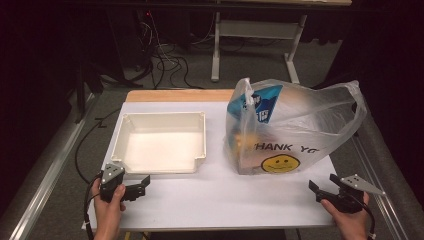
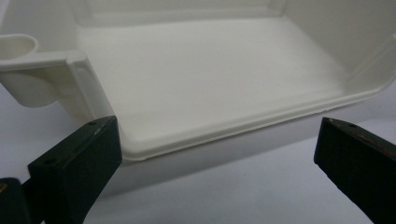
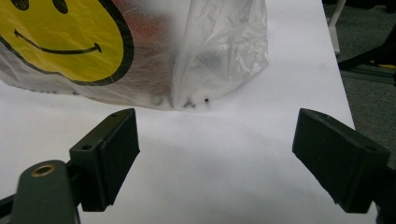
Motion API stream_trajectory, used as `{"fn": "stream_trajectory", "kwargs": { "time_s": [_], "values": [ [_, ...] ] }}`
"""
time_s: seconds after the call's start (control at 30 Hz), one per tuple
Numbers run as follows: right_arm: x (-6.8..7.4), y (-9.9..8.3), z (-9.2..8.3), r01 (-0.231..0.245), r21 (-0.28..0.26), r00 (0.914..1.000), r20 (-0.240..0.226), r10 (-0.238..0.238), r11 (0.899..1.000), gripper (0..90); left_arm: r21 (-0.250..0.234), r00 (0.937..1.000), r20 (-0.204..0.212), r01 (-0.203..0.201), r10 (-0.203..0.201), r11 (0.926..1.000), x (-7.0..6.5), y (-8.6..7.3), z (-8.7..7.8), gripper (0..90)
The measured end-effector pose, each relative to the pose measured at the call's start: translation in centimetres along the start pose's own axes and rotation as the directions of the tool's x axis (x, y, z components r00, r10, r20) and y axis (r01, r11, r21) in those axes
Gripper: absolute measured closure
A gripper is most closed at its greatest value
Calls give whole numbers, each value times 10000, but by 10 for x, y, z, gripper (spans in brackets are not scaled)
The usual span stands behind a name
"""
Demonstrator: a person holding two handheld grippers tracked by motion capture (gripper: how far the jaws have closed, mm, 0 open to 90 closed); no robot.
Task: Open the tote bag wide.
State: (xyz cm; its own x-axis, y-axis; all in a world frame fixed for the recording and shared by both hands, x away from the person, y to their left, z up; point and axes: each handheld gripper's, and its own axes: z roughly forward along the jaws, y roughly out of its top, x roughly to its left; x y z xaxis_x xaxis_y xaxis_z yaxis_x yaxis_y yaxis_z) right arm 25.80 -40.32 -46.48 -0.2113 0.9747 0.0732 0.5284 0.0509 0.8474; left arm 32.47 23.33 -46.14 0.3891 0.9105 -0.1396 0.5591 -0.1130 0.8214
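A clear plastic bag [image 1: 295, 125] with a yellow smiley face [image 1: 280, 163] and "THANK YOU" print stands on the right half of the white table [image 1: 220, 195], with items inside, one a blue package [image 1: 262, 104]. An empty white tray [image 1: 161, 142] sits left of it. My left gripper [image 1: 144, 186] rests open by the tray's near left corner; in the left gripper view the tray [image 2: 210, 79] lies just beyond the jaws. My right gripper [image 1: 320, 189] is open near the table's front right, a short way from the bag [image 3: 140, 51].
The table's right edge [image 3: 343, 93] runs close to my right gripper, with grey floor beyond. A white desk frame [image 1: 250, 30] and loose cables [image 1: 165, 55] stand on the floor behind the table. A rail [image 1: 45, 170] runs along the left side.
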Motion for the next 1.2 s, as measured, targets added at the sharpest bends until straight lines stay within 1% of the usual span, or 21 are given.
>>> {"fn": "stream_trajectory", "kwargs": {
  "time_s": [0.37,0.67,0.7,0.8,0.93,0.97,1.2],
  "values": [
    [-1,0,1,148,-24,9999,2,-148,9999,151,50,10000,64,-4,4,10000,0,-1,1,14],
    [-1,0,1,112,-21,9999,-7,-112,9999,150,46,10000,78,4,-4,10000,0,0,1,14],
    [0,0,0,13,-12,10000,-30,-13,10000,149,31,10000,80,23,-24,10000,0,0,1,14],
    [0,0,0,23,-54,10000,-32,-23,10000,143,-80,9998,147,116,-115,9999,1,0,1,14],
    [-1,0,1,38,-118,10000,8,-38,9999,142,-49,9998,139,171,-170,9998,2,0,1,14],
    [-1,0,0,91,-106,10000,-15,-91,9999,142,-47,9998,137,171,-170,9998,2,0,1,14],
    [-1,0,0,61,-101,10000,-37,-61,9999,143,-25,9998,131,119,-119,9999,1,0,0,14]
  ]
}}
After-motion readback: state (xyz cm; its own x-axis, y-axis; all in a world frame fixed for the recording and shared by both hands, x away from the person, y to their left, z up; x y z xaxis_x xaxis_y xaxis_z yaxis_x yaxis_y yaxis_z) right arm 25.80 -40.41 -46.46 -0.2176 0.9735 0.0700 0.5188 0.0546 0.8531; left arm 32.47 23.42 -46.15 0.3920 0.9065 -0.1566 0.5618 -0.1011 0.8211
